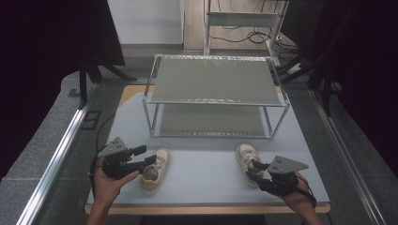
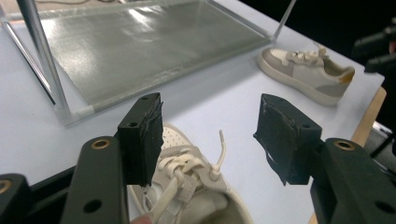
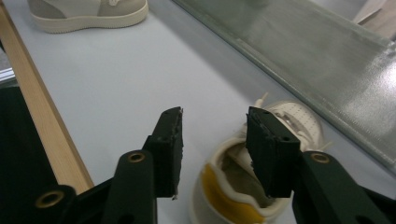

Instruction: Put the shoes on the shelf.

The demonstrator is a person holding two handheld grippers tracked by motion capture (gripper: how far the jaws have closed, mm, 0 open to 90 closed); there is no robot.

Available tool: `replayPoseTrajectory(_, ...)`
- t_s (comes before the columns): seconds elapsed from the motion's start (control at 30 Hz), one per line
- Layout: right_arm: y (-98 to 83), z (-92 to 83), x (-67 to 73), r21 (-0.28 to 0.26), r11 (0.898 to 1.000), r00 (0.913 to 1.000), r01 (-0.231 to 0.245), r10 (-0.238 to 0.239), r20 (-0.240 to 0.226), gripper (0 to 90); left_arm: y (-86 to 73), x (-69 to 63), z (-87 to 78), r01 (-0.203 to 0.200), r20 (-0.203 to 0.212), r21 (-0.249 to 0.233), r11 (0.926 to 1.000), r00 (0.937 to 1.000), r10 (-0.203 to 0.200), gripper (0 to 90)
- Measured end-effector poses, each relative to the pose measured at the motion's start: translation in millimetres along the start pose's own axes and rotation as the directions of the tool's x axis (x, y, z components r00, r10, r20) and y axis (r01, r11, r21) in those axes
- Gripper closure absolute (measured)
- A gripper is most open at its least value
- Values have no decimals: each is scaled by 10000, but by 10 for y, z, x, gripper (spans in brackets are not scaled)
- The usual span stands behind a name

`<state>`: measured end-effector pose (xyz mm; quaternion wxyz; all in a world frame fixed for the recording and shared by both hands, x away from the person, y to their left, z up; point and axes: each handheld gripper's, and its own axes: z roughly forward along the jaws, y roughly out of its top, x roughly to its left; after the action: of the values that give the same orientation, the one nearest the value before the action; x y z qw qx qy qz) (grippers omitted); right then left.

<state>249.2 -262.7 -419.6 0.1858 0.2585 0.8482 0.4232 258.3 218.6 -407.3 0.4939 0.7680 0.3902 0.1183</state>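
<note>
Two small beige sneakers lie on the pale blue table (image 1: 202,161) in front of a shelf rack. My left gripper (image 1: 148,155) is open at the left shoe (image 1: 156,169), held from the left side. In the left gripper view its jaws (image 2: 210,135) stand wide over that shoe's laces (image 2: 187,172), the right jaw over bare table. Open too, my right gripper (image 1: 253,169) sits at the heel of the right shoe (image 1: 246,155). Seen from the right gripper view, its jaws (image 3: 214,140) hover just above the yellow-backed heel collar (image 3: 229,186) without pressing it.
A two-level metal rack (image 1: 216,93) with mesh shelves stands at the table's middle back. Its lower shelf (image 2: 140,42) lies close beyond the shoes. The table's wooden front edge (image 3: 42,121) runs just behind my right gripper. Dark curtains flank the table.
</note>
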Motion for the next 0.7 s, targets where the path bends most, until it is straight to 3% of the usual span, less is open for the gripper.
replayPoseTrajectory(0.07,7,-1,-127,119,9999,9996,27,-24,-272,526,8,0,-19,-115,144,168,9998,9998,112,413)
replayPoseTrajectory(0.27,9,-4,-230,437,9977,9945,510,-467,-940,508,4,-20,-55,-663,511,831,9943,9968,622,416)
replayPoseTrajectory(0.47,16,21,-290,941,9920,9830,842,-673,-1706,503,-35,-13,-67,-1143,638,1756,9778,9925,1046,420)
replayPoseTrajectory(0.5,16,21,-290,941,9920,9830,842,-673,-1706,503,-35,-13,-67,-1143,638,1756,9778,9925,1046,421)
replayPoseTrajectory(0.53,36,52,-302,1324,9848,9760,1120,-841,-2007,501,-45,-12,-59,-1275,840,1932,9729,9900,1130,424)
replayPoseTrajectory(0.6,53,74,-308,1528,9794,9709,1320,-967,-2191,500,-53,-14,-43,-1533,1020,2155,9644,9857,1339,429)
replayPoseTrajectory(0.67,77,104,-308,1785,9727,9647,1481,-1024,-2425,500,-61,-24,-17,-2044,1242,2475,9471,9761,1782,429)
replayPoseTrajectory(0.7,86,122,-312,1858,9692,9608,1617,-1117,-2536,500,-64,-24,4,-2324,1388,2682,9349,9697,2012,430)
